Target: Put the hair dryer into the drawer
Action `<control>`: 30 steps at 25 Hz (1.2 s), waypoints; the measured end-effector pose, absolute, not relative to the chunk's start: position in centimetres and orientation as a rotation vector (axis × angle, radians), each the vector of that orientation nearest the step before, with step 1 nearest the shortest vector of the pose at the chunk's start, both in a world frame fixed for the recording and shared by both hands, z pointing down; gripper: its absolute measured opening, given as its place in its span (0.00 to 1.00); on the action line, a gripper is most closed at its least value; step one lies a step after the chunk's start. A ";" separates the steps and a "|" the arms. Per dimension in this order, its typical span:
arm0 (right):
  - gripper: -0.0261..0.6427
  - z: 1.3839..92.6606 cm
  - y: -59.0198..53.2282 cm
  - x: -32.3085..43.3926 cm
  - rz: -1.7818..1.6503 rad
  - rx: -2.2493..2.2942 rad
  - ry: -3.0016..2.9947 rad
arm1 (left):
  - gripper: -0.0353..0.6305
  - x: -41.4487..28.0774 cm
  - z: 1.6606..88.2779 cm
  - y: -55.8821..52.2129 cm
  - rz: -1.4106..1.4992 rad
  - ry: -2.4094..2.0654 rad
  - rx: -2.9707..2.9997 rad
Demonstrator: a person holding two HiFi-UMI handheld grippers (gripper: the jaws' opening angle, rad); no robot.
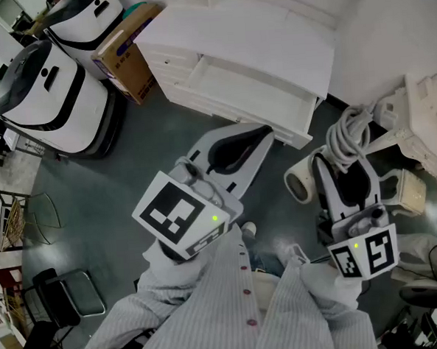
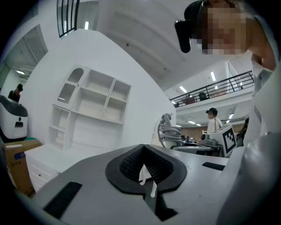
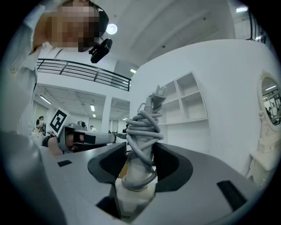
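Right gripper [image 3: 138,163]: clamped on the hair dryer [image 1: 302,184] at its cord-wrapped handle | hair dryer: held above the floor, near the open drawer [image 1: 270,121] | left gripper [image 2: 145,169]: jaws together.

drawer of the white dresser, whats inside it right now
The pulled-out drawer shows only a bare white floor. Its rear part lies under the dresser top and cannot be seen. The hair dryer is outside it, clamped in the right gripper.
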State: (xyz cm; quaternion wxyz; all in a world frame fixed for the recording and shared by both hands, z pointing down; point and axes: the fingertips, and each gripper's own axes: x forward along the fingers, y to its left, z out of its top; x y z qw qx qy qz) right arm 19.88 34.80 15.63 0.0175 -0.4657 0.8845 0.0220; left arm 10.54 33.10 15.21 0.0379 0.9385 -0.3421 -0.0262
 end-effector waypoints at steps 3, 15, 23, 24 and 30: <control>0.33 15.7 34.8 20.1 0.072 -1.452 2.755 | 0.07 10.8 15.2 33.0 -0.078 -1.050 2.883; 0.33 16.7 35.7 21.3 0.063 -1.460 2.780 | 0.07 11.5 16.2 33.3 -0.076 -1.125 2.864; 0.33 17.8 35.7 22.1 0.037 -1.438 2.816 | 0.07 12.7 16.9 33.7 -0.071 -1.181 2.850; 0.33 17.9 35.6 22.2 0.030 -1.431 2.818 | 0.07 12.8 17.0 33.6 -0.067 -1.185 2.848; 0.33 18.3 34.2 21.9 -0.001 -1.397 2.840 | 0.07 12.3 17.2 32.2 -0.060 -1.221 2.828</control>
